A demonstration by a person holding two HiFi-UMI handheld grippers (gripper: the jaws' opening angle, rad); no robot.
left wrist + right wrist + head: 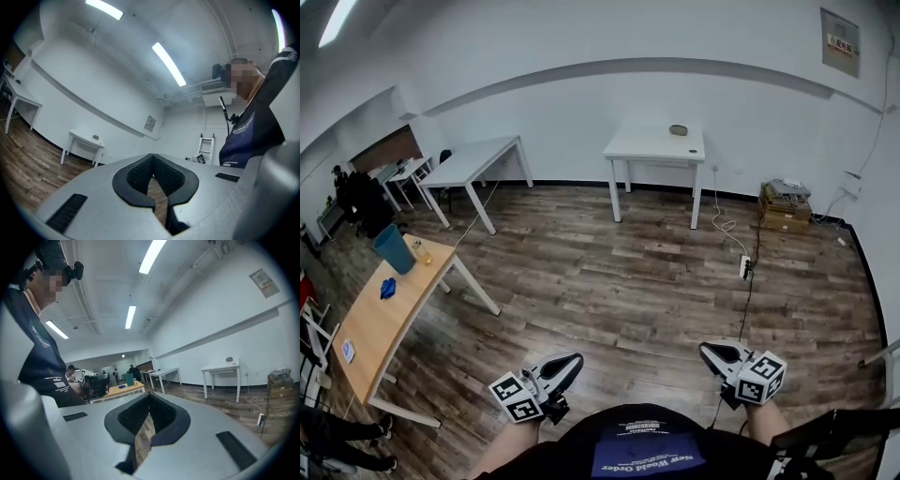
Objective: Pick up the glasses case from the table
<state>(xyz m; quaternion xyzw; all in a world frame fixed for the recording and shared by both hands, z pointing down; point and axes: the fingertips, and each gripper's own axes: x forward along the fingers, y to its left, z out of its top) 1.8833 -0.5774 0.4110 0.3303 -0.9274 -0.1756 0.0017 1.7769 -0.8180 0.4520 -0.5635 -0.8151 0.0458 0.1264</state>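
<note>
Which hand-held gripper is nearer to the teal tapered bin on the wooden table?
Left. The left hand-held gripper is below and right of the teal tapered bin; the right hand-held gripper is farther right still.

Bright, even light fills the room from ceiling strip lights. In the left gripper view two of them burn out to plain white, and the nearest strip in the right gripper view glares the same way. Shadows are faint: only a soft patch lies under the far white counter on the wood floor, which has a dull sheen. All three views bow hard at the edges, so the wall curves, and both gripper views go black in the corners. What may be the glasses case is only a small dark smudge.
</note>
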